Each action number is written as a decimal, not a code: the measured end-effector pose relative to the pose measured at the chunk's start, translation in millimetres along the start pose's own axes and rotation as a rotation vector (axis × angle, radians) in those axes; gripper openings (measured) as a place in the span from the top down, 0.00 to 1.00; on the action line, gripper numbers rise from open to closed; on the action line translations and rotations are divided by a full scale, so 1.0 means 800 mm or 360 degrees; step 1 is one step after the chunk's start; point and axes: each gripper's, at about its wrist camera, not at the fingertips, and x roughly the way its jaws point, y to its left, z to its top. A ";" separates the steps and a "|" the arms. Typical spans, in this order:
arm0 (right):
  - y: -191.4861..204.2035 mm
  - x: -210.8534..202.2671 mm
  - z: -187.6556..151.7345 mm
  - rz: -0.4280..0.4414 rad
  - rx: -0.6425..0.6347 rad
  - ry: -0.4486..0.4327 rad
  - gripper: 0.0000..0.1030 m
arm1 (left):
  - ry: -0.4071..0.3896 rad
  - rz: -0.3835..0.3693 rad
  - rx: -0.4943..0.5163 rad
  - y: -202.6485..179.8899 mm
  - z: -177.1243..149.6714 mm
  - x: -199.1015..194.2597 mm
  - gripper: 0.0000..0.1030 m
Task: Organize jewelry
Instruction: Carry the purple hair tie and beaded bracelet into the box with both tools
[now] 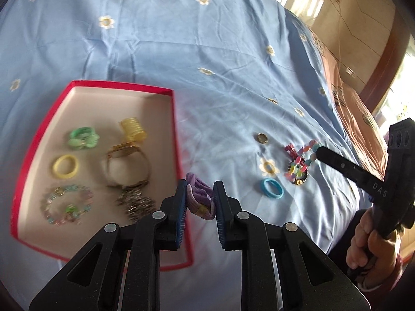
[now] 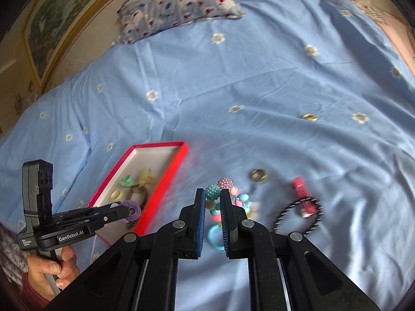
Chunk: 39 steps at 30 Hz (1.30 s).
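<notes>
Left gripper (image 1: pixel 201 202): jaws clenched on a purple fabric hair scrunchie (image 1: pixel 199 198), held above the near-right edge of the shallow red cardboard box with a pale lining (image 1: pixel 173 119).

Right gripper (image 2: pixel 212 213): jaws clenched on a multicoloured beaded bracelet (image 2: pixel 220 189), lifted over the blue flower-print bedsheet (image 2: pixel 259 77).

In the box: green flower hair tie (image 1: pixel 83 138), yellow ring-shaped hair tie (image 1: pixel 64 167), gold-toned wristwatch (image 1: pixel 128 165).

On the sheet: blue ring-shaped hair tie (image 1: pixel 271 188), small gold finger ring (image 1: pixel 262 138), black beaded bracelet (image 2: pixel 298 213).
</notes>
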 end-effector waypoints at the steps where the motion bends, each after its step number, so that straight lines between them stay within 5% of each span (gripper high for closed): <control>1: 0.004 0.002 -0.001 0.0012 -0.0007 0.0008 0.89 | -0.0006 0.0006 -0.0010 0.002 -0.002 -0.003 0.83; 22: 0.106 0.063 -0.017 0.0263 -0.0185 0.0182 0.89 | -0.0086 0.0195 -0.0236 0.101 -0.029 -0.054 0.83; 39: 0.169 0.128 -0.039 0.0369 -0.0310 0.0374 0.89 | -0.0028 0.0253 -0.0339 0.154 -0.042 -0.036 0.83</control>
